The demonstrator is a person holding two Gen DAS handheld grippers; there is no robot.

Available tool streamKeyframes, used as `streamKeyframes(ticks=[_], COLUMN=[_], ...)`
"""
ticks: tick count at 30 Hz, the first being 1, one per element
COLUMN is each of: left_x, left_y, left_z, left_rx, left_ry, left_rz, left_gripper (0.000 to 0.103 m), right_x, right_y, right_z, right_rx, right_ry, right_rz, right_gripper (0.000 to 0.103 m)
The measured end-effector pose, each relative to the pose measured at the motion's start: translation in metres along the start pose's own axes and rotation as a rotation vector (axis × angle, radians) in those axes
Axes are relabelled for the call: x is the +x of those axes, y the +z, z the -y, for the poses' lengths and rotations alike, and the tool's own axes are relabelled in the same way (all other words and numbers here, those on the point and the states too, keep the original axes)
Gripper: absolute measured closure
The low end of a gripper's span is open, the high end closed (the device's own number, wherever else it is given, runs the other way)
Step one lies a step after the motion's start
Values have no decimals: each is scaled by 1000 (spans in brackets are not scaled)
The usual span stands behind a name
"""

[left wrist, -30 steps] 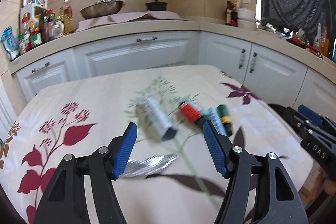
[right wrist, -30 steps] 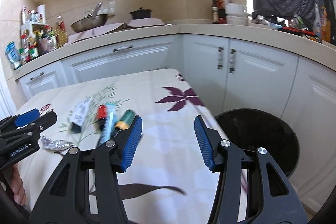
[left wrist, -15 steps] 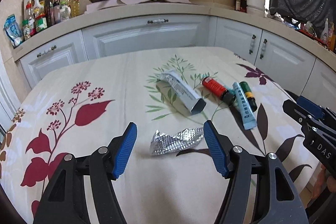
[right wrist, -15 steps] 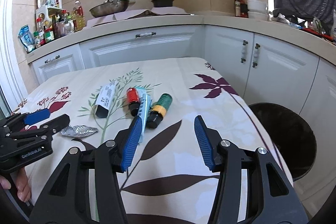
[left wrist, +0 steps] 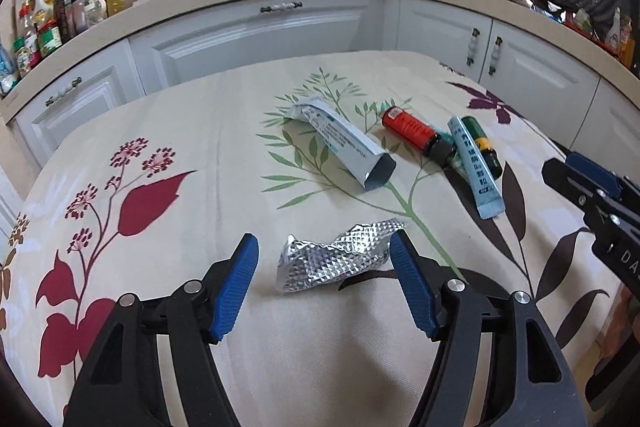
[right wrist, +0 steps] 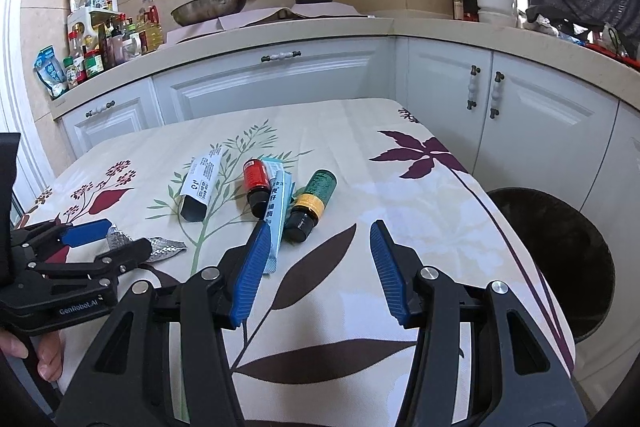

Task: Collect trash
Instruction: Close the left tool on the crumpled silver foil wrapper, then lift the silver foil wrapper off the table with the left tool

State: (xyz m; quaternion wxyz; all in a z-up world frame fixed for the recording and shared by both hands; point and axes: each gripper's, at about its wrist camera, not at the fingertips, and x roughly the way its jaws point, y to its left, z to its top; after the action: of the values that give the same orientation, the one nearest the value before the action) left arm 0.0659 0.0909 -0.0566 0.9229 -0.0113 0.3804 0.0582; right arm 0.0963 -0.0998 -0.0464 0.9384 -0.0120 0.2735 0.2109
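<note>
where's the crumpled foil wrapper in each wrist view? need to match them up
Left wrist: crumpled foil wrapper low centre, lying between the open jaws of the left gripper.
Right wrist: crumpled foil wrapper at lower left, partly hidden behind the left gripper.
Shared landmark: the red bottle further back on the tablecloth.

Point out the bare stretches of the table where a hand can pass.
Free: the tablecloth between the green bottle and the table's right edge, and the far end by the cabinets. Crowded: mid-table, from the foil wrapper to the bottles.
</note>
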Motion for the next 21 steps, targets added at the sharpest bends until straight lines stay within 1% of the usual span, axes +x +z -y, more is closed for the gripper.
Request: streamKeyframes(ticks=[5,9,12,13,14,15,16,17,21], left_x=[3,3,3,3,3,4,6,5,3], left_y=[-1,-3,-3,-3,-3,-3,-4,-4,-6], left_z=[2,6,8,7,7,7,7,7,8], left_rx=[24,53,63,64,64,67,70,75,88], left_ry=[-27,-36,-38,-39,-40,-43,-43,-38,-44], left_rz=[-21,-29,-30,-29,-29,-38,-47,-41,-38], left_gripper=[37,47,49,52,57,70,74,74,87], right_x=[4,7,8,9,9,10,11,11,13], right_y=[2,2,2,2,2,2,2,2,2], right_z=[-2,-3,-4,-4,-5,-6,-7,-7,-10], right_rx=[-1,-1,-3,-4,-5,-6,-7,-7,-13], right_ry=[5,9,11,12,13,13,13,15,19], right_rz=[-5,-10,-12,-13,-14,-16,-17,-19,-23], right_gripper=[53,53,53,53,53,53,53,53,53])
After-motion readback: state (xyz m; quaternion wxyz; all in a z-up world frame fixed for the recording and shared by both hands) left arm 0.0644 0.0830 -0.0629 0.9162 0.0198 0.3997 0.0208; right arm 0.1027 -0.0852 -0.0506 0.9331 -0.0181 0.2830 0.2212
